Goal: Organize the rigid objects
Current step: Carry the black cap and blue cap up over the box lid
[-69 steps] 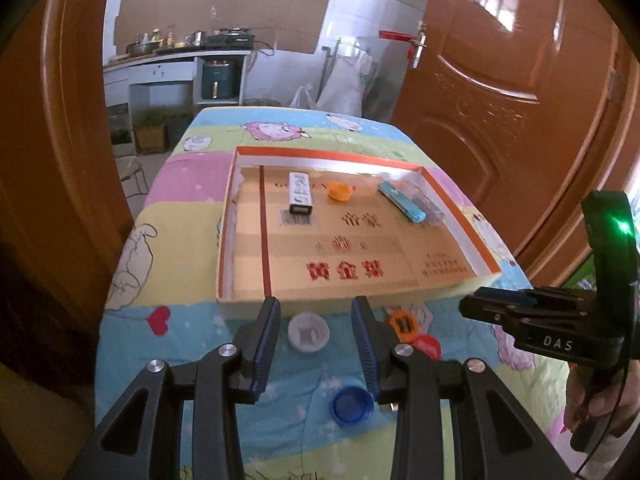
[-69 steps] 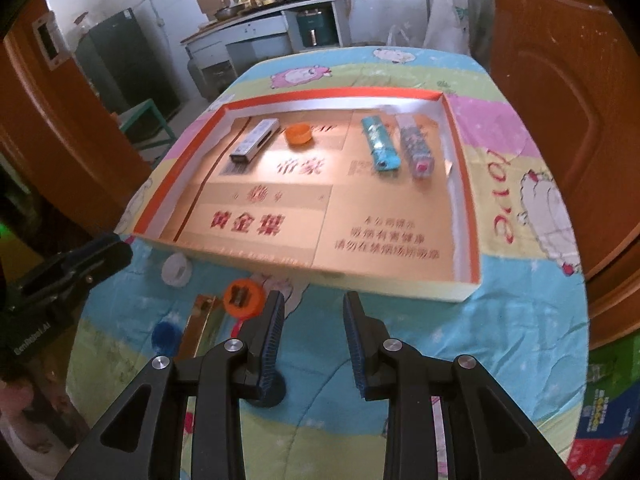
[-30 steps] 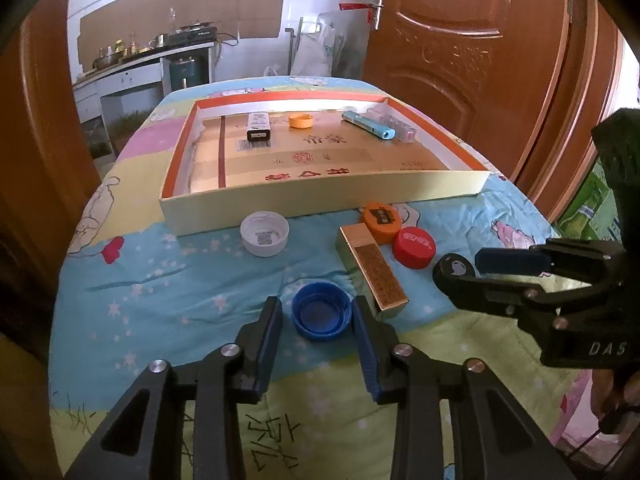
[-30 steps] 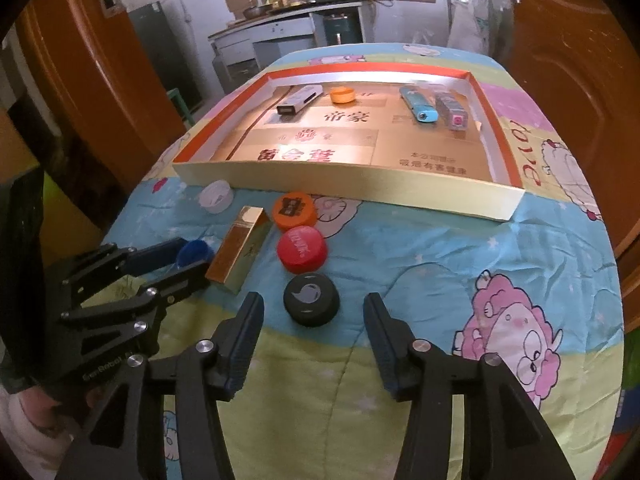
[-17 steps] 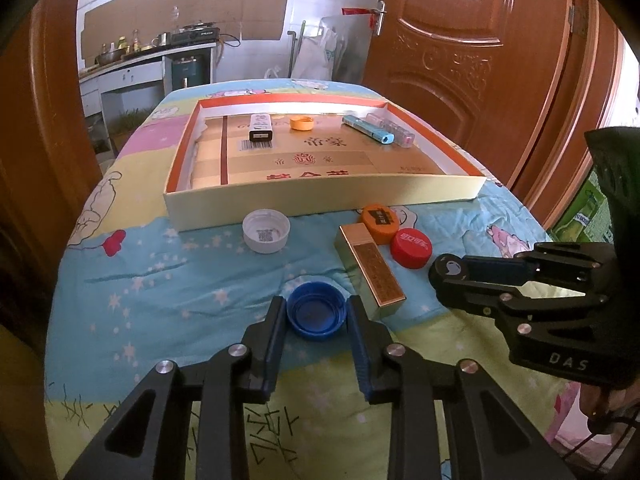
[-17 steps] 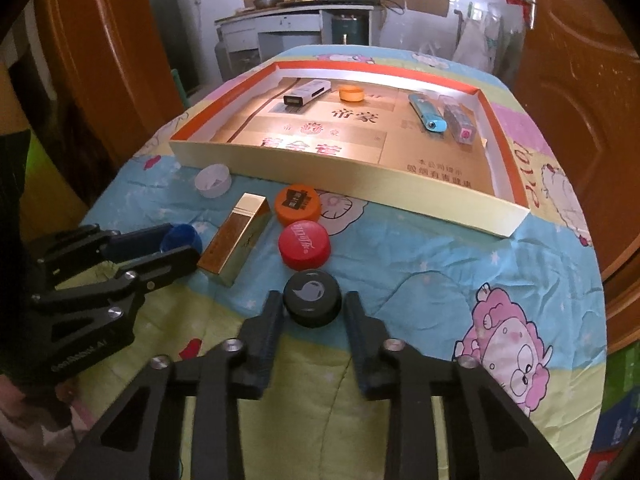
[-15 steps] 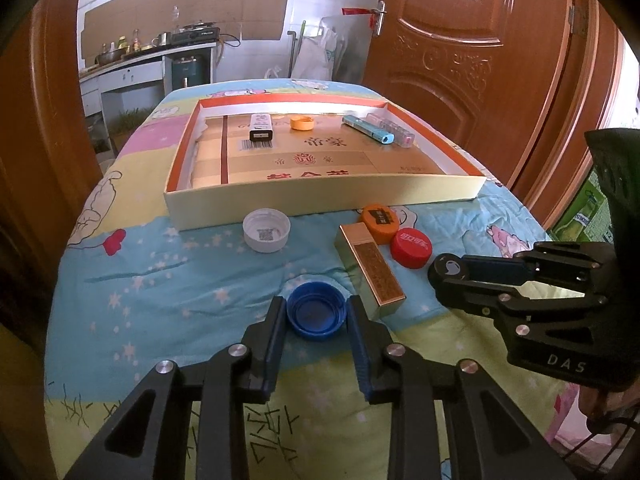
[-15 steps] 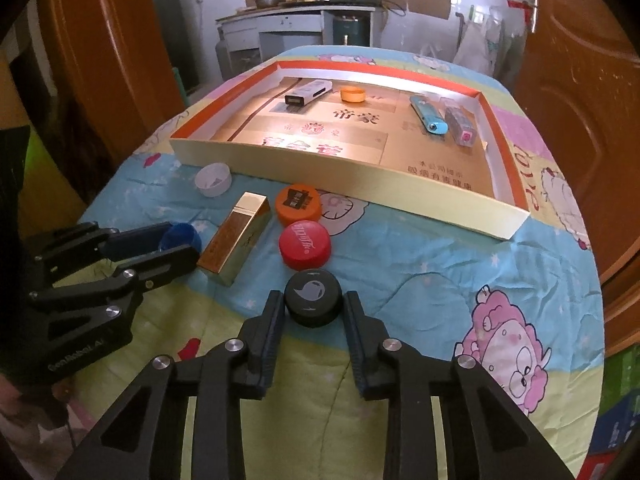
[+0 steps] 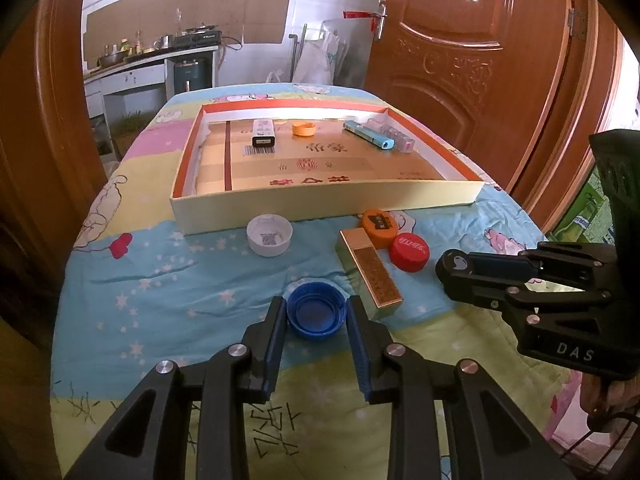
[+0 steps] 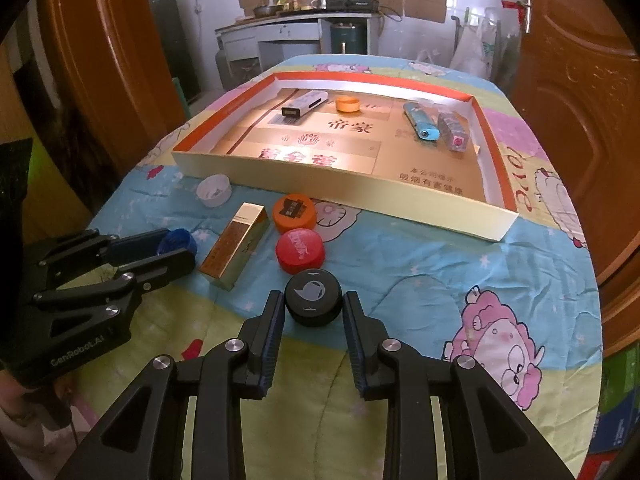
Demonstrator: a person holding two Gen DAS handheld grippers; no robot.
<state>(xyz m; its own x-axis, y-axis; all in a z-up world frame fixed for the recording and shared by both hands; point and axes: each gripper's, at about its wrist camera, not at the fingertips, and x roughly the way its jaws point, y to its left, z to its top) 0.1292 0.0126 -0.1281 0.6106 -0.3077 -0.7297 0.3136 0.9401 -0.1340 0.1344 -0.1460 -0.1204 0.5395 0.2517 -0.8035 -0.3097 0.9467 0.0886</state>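
Note:
On the patterned cloth, my left gripper [image 9: 317,305] is shut on a blue bottle cap [image 9: 314,320] that lies open side up. To its right, my right gripper [image 10: 313,300] is shut on a black cap [image 10: 314,290] with a white logo. In the left wrist view the right gripper [image 9: 456,270] comes in from the right, holding the black cap [image 9: 455,262]. Between the two grippers lie a gold box [image 9: 372,276], a red cap [image 9: 409,251] and an orange cap [image 9: 378,222]. A white cap [image 9: 269,235] sits near the front wall of the shallow cardboard tray [image 9: 320,204].
Inside the tray at its far end lie a white and black stick [image 9: 263,133], an orange cap [image 9: 303,129], a blue lighter [image 9: 368,135] and a clear lighter [image 9: 394,134]. Wooden doors flank the table. A kitchen counter stands behind it.
The right jaws have closed in from wide apart onto the black cap. The left gripper keeps its hold on the blue cap and has not moved.

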